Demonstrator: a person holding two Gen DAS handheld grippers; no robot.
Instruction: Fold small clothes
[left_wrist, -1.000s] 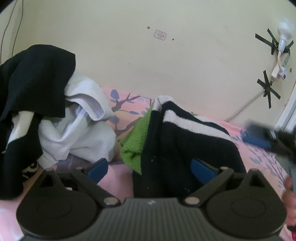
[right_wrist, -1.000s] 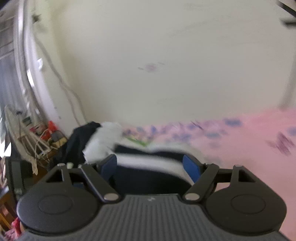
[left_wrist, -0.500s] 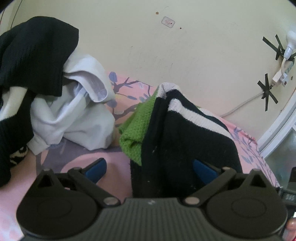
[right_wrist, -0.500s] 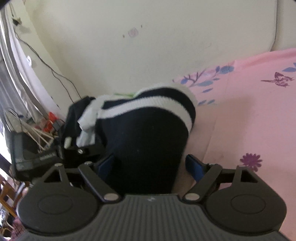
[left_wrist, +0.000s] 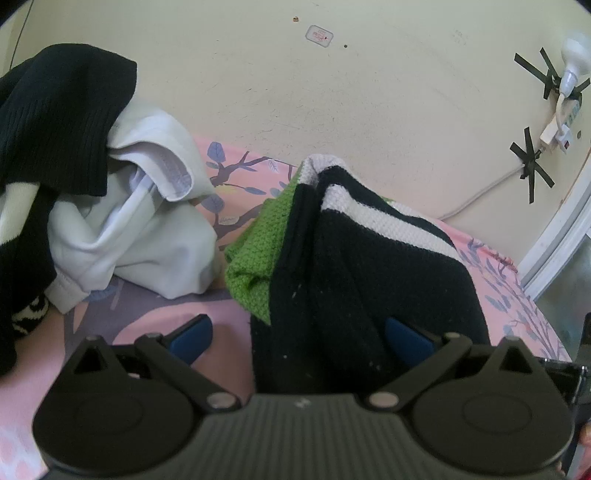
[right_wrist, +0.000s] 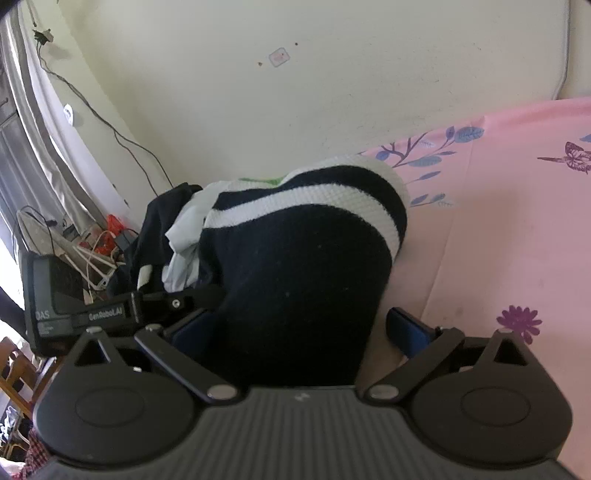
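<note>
Two grippers frame one garment: a black knitted piece with white stripes (left_wrist: 373, 273), lying in a folded hump on the pink floral bedsheet (right_wrist: 498, 229). Taking that garment as the landmark, a green knitted cloth (left_wrist: 258, 254) peeks out from under its left side, and a heap of white and black clothes (left_wrist: 110, 221) sits further left, apart from it. The wall rises right behind it.

The right gripper (right_wrist: 299, 328) has just been opening; its blue pads (right_wrist: 408, 328) stand wide, with the garment's near end between them but the right pad clear of the cloth. The left gripper (left_wrist: 299, 332) is also spread: one pad rests over bare sheet left of the garment, the other lies against the black knit without pinching it.

This looks like the release after a fold. To finish it well, both tools should back away low and straight, so no knit loop snags a pad and drags the fold open. The green cloth underneath may shift if the top layer is tugged, so any smoothing press should go downward on the hump, not sideways.
</note>
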